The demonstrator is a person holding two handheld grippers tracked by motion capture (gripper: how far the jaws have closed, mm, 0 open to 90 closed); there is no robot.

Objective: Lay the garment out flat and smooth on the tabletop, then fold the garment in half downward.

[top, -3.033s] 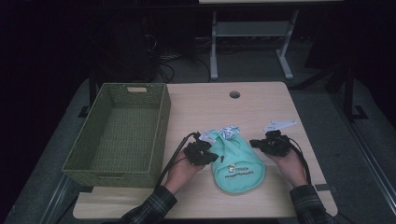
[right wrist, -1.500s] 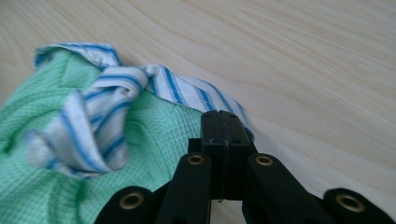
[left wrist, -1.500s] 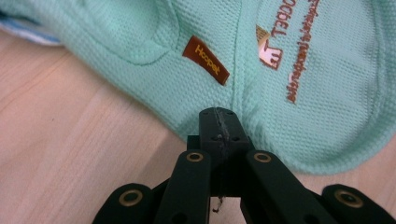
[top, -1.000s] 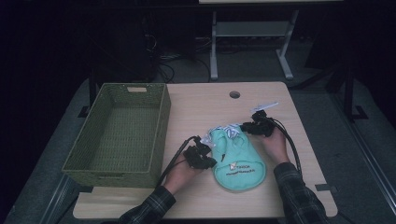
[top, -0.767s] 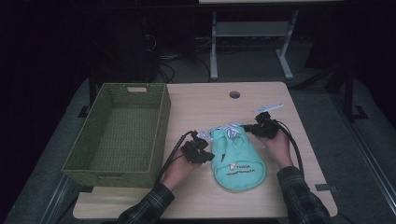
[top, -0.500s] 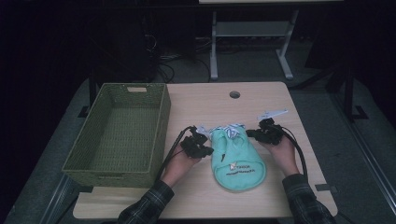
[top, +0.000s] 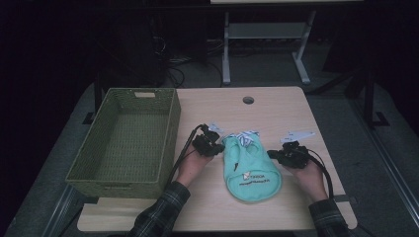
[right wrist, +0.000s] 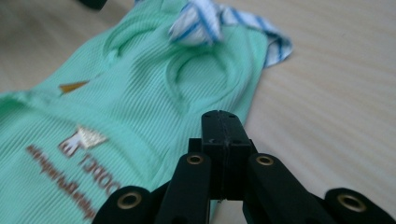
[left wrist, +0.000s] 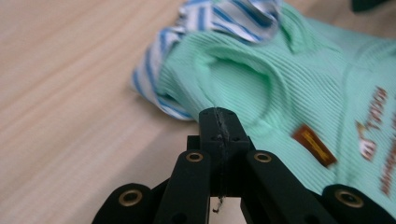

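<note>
Both gripper views show jaws pressed together at the green garment (top: 249, 168). The high view adds the basket (top: 126, 143) beside the left gripper (top: 211, 143) and the right gripper (top: 276, 154).

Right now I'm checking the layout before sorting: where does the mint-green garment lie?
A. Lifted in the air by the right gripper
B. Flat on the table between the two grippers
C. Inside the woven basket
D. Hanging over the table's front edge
B: the mint-green garment lies flat on the table, with the left gripper and the right gripper on either side of it, and the woven basket holds nothing.
</note>
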